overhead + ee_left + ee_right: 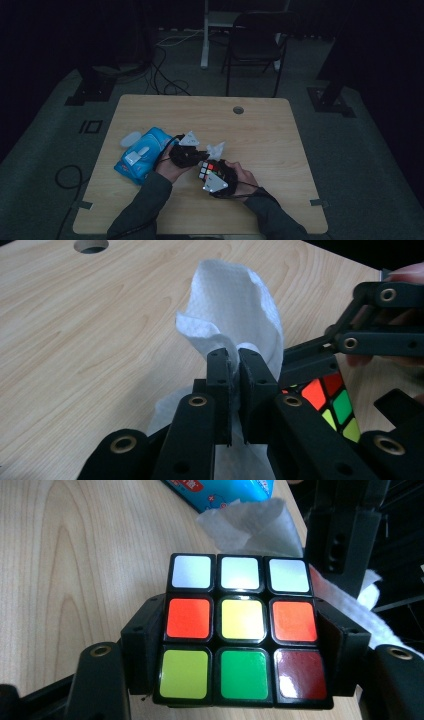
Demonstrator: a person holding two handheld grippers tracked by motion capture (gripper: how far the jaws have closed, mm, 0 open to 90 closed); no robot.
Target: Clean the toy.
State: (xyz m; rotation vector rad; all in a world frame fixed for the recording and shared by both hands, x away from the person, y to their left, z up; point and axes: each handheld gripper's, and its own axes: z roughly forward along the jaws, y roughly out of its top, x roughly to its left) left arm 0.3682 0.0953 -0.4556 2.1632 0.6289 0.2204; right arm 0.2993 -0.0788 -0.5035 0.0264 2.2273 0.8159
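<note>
High view very dim and murky, gripper views brighter, sharp, slight glare

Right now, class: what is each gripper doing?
Left gripper: shut on the white wipe.
Right gripper: shut on the puzzle cube, jaws on its two sides.

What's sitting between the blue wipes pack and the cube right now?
The left gripper, shut on a white wipe, sits between the wipes pack and the cube, as the high view shows.

Glossy plastic cube (241, 630); dimpled paper tissue (235, 310); matt wood-grain table (90, 340).
</note>
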